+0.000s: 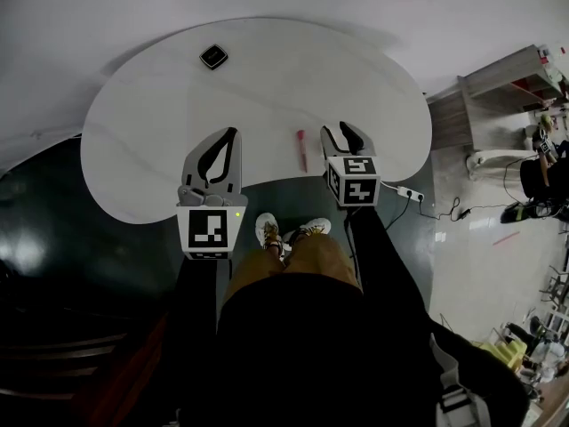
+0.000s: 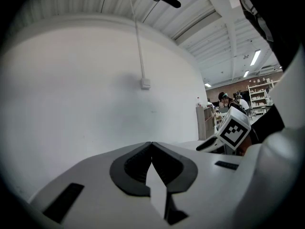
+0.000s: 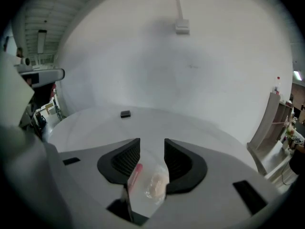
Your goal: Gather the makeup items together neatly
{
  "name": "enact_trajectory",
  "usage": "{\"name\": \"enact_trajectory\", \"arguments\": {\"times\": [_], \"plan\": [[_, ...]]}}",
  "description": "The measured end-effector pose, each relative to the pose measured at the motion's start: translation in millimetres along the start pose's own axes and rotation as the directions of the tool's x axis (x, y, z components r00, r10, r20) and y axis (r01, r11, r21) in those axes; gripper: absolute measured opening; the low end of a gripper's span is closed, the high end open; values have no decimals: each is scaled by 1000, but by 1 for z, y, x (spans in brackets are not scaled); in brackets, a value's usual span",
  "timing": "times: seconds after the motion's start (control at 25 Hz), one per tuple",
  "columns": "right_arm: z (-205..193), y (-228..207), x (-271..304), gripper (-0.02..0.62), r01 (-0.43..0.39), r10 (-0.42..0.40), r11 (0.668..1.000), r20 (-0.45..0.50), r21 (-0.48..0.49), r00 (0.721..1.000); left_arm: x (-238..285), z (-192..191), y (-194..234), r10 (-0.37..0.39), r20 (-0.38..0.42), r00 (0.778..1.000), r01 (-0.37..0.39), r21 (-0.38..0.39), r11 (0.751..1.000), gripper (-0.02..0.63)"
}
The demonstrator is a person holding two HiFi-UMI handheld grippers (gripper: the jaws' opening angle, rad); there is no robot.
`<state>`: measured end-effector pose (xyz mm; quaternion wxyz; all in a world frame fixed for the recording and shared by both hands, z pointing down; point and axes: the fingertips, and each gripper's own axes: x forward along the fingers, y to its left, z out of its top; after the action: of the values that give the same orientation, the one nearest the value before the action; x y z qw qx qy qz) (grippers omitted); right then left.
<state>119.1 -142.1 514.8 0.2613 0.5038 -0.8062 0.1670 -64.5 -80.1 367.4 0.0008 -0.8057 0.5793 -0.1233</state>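
Observation:
A pink tube (image 1: 301,149) lies on the white table (image 1: 160,132), just left of my right gripper (image 1: 341,132). That gripper hangs above the table, open and holding nothing. In the right gripper view its gap (image 3: 152,141) frames the pink tube (image 3: 134,174) and a pale item in clear wrap (image 3: 155,185), both lying on the table below. A small black compact (image 1: 213,57) (image 3: 125,114) sits alone at the far side. My left gripper (image 1: 233,133) (image 2: 151,143) is shut and empty, held over the table's near edge and pointing at the bare wall.
The table's near edge curves in front of the person's legs and shoes (image 1: 267,229). A power strip (image 1: 409,192) lies on the floor at the right, with a shelf unit (image 1: 498,87) beyond it. The right gripper's marker cube (image 2: 234,130) shows in the left gripper view.

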Motion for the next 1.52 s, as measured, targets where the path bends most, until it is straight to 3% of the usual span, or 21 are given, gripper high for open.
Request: {"name": "enact_trajectory", "arguments": {"times": [0.2,0.4,0.52,0.76,1.04,1.24,1.52], "plan": [[60,31,-19,173,-39,47,997,138,-63,989,-15,8,11,21,38,999,-22,27,999,17],[90,75,-27,173,-88,115,986,197,-143,974,-31,16,26,61,56,997,-63,52,997,17],[97,99,-30,173,-119,154,978,213,-168,965,-41,18,32,78,68,995,-80,29,996,17],[95,132,-28,184,-185,227,961,207,-204,952,-55,19,40,115,78,990,-117,20,993,17],[109,162,5,261,-283,325,936,200,-210,924,-61,18,65,180,65,982,-183,45,982,17],[122,176,59,336,-332,367,921,165,-204,915,-50,18,99,244,62,968,-246,26,969,17],[130,185,160,360,-387,408,899,72,-204,910,-10,-7,151,329,-19,944,-330,-5,944,17]]}}
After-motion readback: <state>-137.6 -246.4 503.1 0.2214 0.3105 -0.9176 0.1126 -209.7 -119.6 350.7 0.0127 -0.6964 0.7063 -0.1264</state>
